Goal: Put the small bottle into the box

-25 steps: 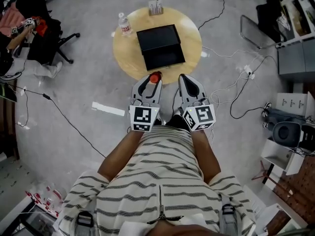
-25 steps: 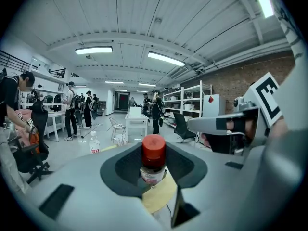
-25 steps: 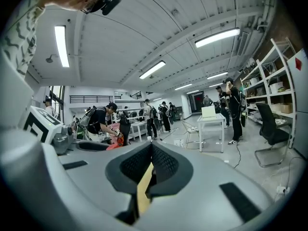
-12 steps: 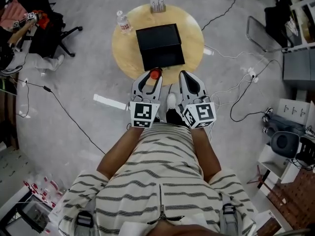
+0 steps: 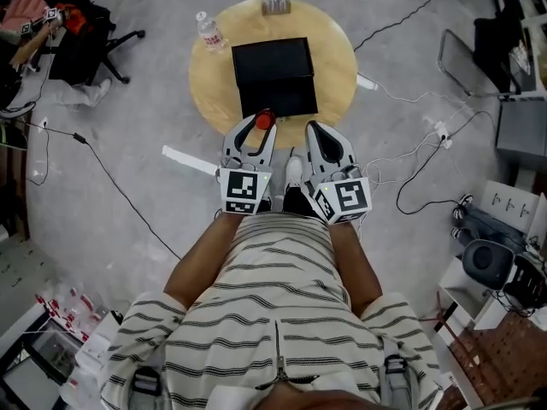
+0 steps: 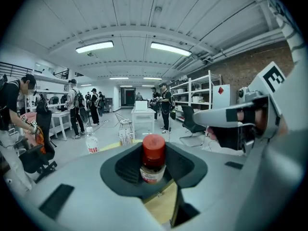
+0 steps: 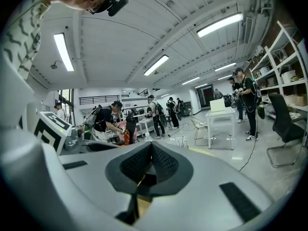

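Observation:
My left gripper (image 5: 259, 126) is shut on the small bottle (image 5: 266, 120), which has a red cap and stands upright between the dark pads (image 6: 122, 165). The gripper view shows the same bottle (image 6: 153, 159) gripped low down. The black box (image 5: 273, 75) lies open on the round wooden table (image 5: 209, 84), just beyond the bottle. My right gripper (image 5: 319, 133) hovers beside the left at the table's near edge, its jaws together with nothing in them (image 7: 150, 165).
A clear water bottle (image 5: 209, 32) stands at the table's left rim and a small white carton (image 5: 275, 0) at its far rim. Cables (image 5: 410, 156) trail over the grey floor. An office chair (image 5: 85, 32) stands far left, and shelving at the right.
Both grippers have moved forward together towards the table, the left still carrying the bottle. Their tips now reach the table's near edge.

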